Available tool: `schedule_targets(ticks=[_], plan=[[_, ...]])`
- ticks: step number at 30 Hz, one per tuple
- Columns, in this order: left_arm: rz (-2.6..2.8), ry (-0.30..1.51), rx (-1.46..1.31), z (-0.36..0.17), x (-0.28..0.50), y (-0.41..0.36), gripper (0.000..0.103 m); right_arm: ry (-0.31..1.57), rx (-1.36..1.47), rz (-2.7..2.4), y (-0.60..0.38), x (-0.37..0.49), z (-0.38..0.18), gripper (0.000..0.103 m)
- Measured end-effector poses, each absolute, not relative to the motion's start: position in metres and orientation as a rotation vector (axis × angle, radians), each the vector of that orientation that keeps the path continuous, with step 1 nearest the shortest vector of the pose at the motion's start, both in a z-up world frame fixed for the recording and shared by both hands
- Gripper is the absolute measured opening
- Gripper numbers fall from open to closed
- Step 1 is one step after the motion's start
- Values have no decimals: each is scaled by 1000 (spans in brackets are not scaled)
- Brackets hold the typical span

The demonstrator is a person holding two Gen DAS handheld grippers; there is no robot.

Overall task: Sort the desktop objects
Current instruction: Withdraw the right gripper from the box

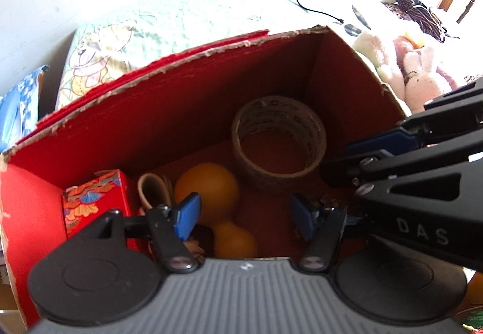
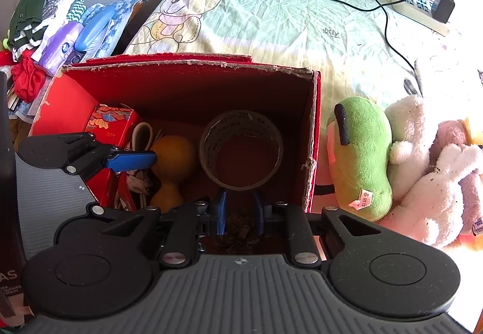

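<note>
Container: red cardboard box (image 2: 314,135), open at the top with torn edges, standing on a bed sheet (image 2: 286,20) printed with a bear.
Tape roll (image 2: 241,150): brown, tilted on edge inside the box, toward its right wall and far side.
Orange dumbbell-shaped toy (image 2: 172,165): on the box floor, just left of the tape roll.
Red patterned carton (image 2: 111,122): against the box's left wall; a loop of beige strap (image 2: 143,135) stands between it and the orange toy.
Pine cone (image 2: 240,228): dark, scaly, at the near edge of the box interior, between the right gripper's blue pads.
Right gripper (image 2: 240,213): jaws narrowed around the pine cone; pads appear to touch it on both sides.
Left gripper (image 1: 243,213): jaws spread wide over the box's near left part, nothing between the pads; the orange toy lies below them.
Outside, right of box: green plush (image 2: 362,153) leaning near the right wall, with white plush (image 2: 422,183) beside it.
Far right corner of bed: power strip (image 2: 419,8) with black adapter and cable.
Left of box: pile of folded clothes and packets (image 2: 54,23).
</note>
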State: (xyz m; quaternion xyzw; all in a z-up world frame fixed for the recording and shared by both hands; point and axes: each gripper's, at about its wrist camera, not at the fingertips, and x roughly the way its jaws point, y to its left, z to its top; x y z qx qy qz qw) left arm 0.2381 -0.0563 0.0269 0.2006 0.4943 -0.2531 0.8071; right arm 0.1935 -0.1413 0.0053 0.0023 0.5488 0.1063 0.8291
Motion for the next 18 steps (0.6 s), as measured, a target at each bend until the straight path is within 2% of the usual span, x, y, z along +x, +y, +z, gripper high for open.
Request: schedule_targets(ticks=[13,18], plan=[[-419,1034,420,32,236,-44,70,1113,19,213,-135,187,11,24],[-384,1021,419,36,232,-41,76,1102,43,207,-134,186,11,24]])
